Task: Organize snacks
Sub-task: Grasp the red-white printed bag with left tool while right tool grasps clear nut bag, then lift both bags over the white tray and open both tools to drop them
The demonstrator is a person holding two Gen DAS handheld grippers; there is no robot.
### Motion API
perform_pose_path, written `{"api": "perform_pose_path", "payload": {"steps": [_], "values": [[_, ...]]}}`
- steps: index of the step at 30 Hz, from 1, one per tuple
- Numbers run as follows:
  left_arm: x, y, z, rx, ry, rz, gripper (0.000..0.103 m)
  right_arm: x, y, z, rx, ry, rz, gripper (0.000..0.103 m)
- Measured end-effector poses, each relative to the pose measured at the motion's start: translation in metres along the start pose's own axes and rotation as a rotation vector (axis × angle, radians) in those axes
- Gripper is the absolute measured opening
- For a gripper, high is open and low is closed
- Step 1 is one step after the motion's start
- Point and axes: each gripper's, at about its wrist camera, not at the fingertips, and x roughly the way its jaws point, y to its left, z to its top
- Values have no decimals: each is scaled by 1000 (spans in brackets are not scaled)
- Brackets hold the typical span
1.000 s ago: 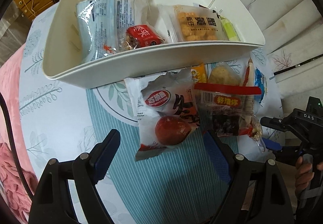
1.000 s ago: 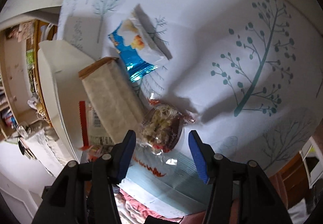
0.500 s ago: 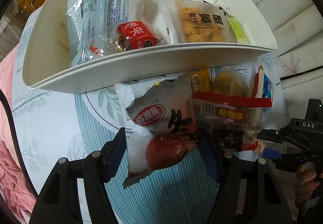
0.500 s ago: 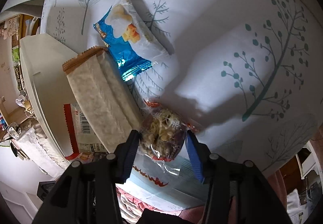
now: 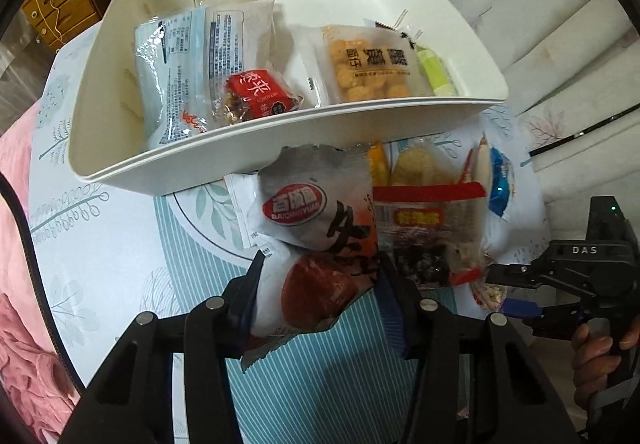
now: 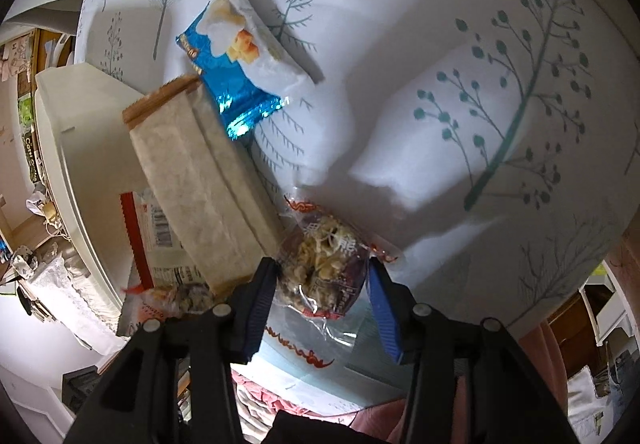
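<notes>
At the bottom centre of each wrist view, the left gripper (image 5: 318, 292) is closing its jaws on the red-and-white snack packet (image 5: 316, 240) below the white bin (image 5: 280, 158), while the right gripper (image 6: 322, 292) is pinching a clear nut-cluster packet (image 6: 320, 268), probably for lifting both into the bin.

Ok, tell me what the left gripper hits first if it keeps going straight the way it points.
The left gripper already has the grey-and-red snack packet between its closing jaws, so that packet comes first. Behind it is the striped cloth it lies on, though depth is hard to judge here.
</notes>
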Motion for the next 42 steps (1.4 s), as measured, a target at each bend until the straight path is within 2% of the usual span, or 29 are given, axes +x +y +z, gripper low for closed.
{"api": "perform_pose_path", "payload": {"steps": [9,15,26,33,42], "values": [[-42,10,-18,-11,-25,-31,49,4,22,-32,-73,48,18,46],[-74,24,-27,-49,-49,-38,49,9,56,-56,-186,81,14,46],[-128,49,-12,-136,-133,-29,50,11,130,-81,-421,72,7,46],[-143,53,12,-144,-184,6,50,-8,164,-75,-549,14,4,46],[-144,59,48,-197,-238,19,50,-25,210,-60,-704,-134,-4,46]]}}
